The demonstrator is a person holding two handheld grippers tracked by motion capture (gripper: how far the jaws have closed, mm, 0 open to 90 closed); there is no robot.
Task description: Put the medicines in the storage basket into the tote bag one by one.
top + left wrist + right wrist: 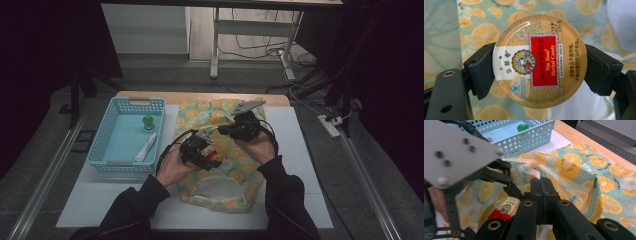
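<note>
Candy tin [539, 63] clamped in left tool [540, 67], right tool [543, 187] pinching lemon-print bag [576, 167] edge, jaws closed

"nin jiom herbal candy" on the round tin's [540, 63] red label

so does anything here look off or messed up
Nothing damaged or spilled. The orange-print bag lies rumpled, because the right gripper pinches its edge and lifts it. The left gripper clamps a round candy tin edge to edge, held level.
</note>
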